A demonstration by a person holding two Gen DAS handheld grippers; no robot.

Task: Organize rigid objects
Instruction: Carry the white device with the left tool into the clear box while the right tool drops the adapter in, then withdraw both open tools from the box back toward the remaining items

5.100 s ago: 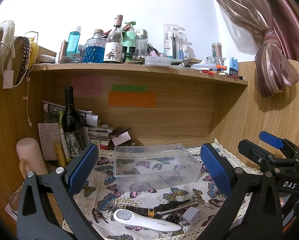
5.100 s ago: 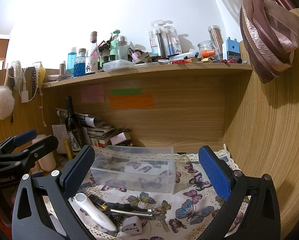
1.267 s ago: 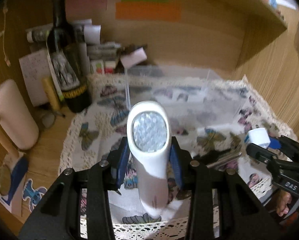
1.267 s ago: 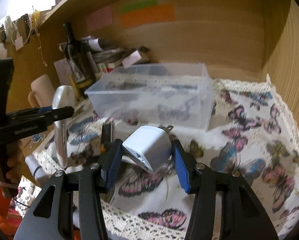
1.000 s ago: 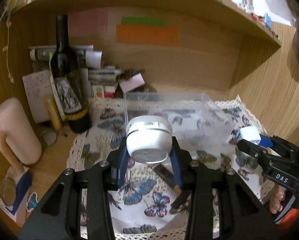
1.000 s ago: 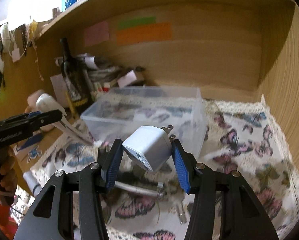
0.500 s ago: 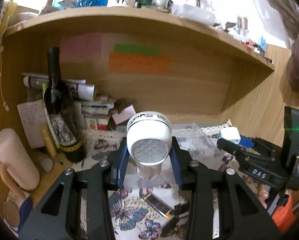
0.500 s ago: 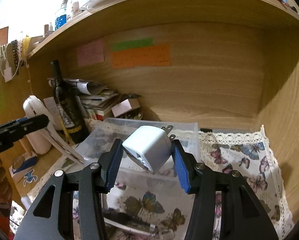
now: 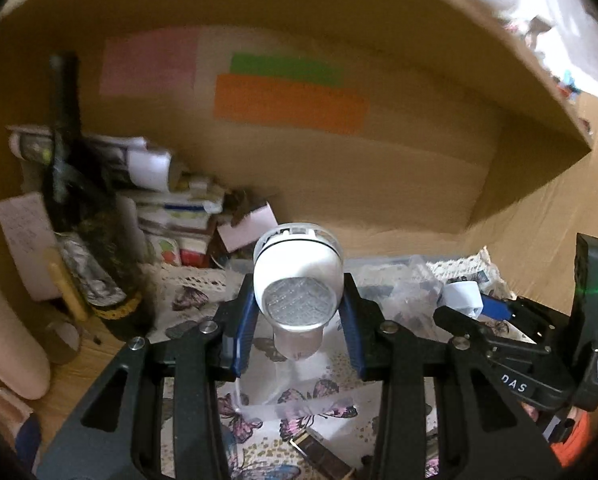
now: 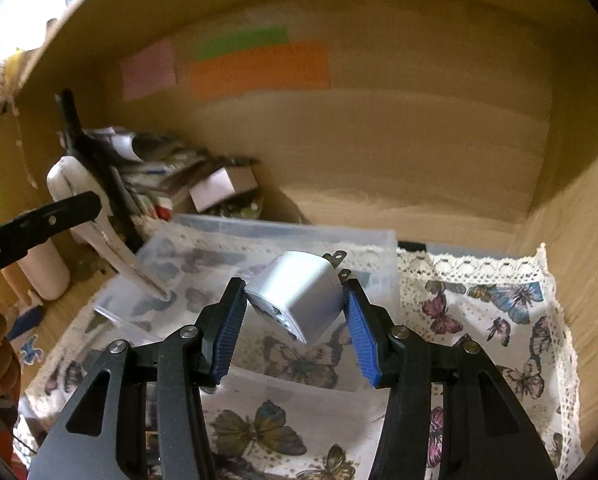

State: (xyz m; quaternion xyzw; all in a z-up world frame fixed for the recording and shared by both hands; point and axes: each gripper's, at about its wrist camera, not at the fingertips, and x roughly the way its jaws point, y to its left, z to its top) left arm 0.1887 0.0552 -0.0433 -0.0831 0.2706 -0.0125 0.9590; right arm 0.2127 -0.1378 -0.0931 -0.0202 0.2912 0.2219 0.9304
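Note:
My left gripper (image 9: 298,312) is shut on a white handheld device (image 9: 298,280) with a round meshed head, held tilted with its lower end dipping into the clear plastic box (image 9: 395,270). In the right wrist view the device (image 10: 99,236) slants down into the box's left end (image 10: 187,276). My right gripper (image 10: 293,322) is shut on a white plug adapter (image 10: 299,294) with metal prongs, held above the box. The right gripper and adapter (image 9: 461,295) also show at the right of the left wrist view.
A dark wine bottle (image 9: 65,184), stacked papers and small boxes (image 9: 179,216) stand at the back left of the wooden alcove. A pink cylinder (image 9: 7,344) stands at far left. A butterfly cloth (image 10: 499,320) covers the desk. A dark strap (image 9: 319,456) lies in front.
Both grippers have moved forward and down toward the clear box. The white device's lower end now reaches into the box, and the adapter hangs over it.

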